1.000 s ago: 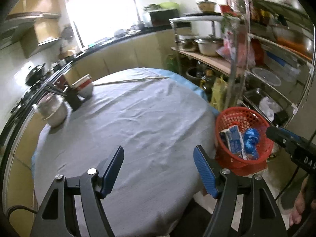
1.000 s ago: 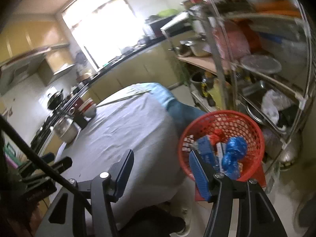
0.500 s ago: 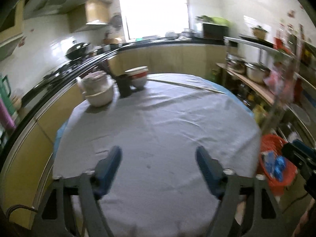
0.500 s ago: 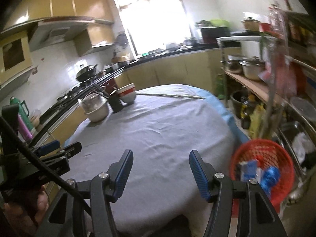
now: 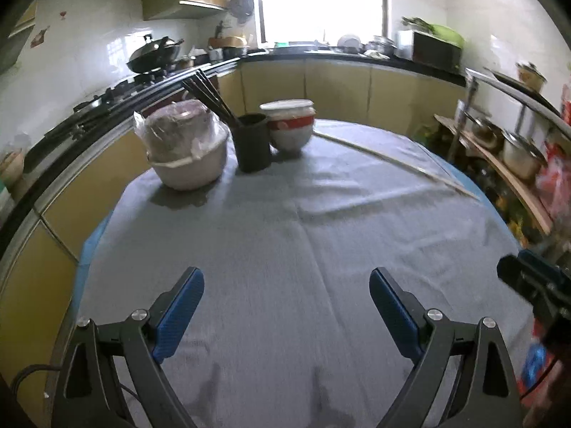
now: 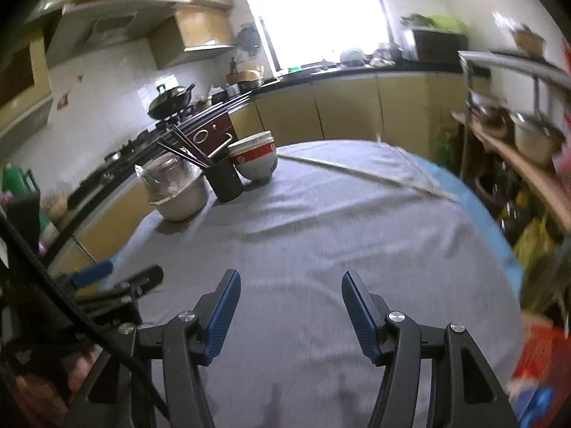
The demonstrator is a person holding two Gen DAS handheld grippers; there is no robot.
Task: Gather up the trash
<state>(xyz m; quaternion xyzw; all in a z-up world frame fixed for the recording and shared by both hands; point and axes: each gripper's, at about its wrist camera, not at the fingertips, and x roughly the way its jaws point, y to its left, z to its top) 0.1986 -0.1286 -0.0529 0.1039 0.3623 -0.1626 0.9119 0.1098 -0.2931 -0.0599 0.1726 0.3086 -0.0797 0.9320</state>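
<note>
My left gripper (image 5: 285, 306) is open and empty above the near part of a round table with a grey cloth (image 5: 303, 242). My right gripper (image 6: 291, 306) is open and empty above the same cloth (image 6: 321, 235). The red trash basket shows only as a blurred red edge at the lower right of the right wrist view (image 6: 535, 360), with something blue in it (image 6: 539, 399). In the left wrist view a blurred blue scrap (image 5: 533, 363) shows at the lower right. The other gripper shows at the right edge of the left wrist view (image 5: 535, 281) and at the left of the right wrist view (image 6: 117, 281).
At the table's far left stand a covered bowl (image 5: 185, 149), a black chopstick holder (image 5: 253, 142) and a red-and-white bowl (image 5: 289, 125). A long pale stick (image 5: 392, 160) lies across the far right. Metal shelves with pots (image 5: 517, 149) stand right; counters curve behind.
Both views have swung left, from the red basket beside the table to the table top. The basket has slid to the right edge. Both grippers stay open and empty.
</note>
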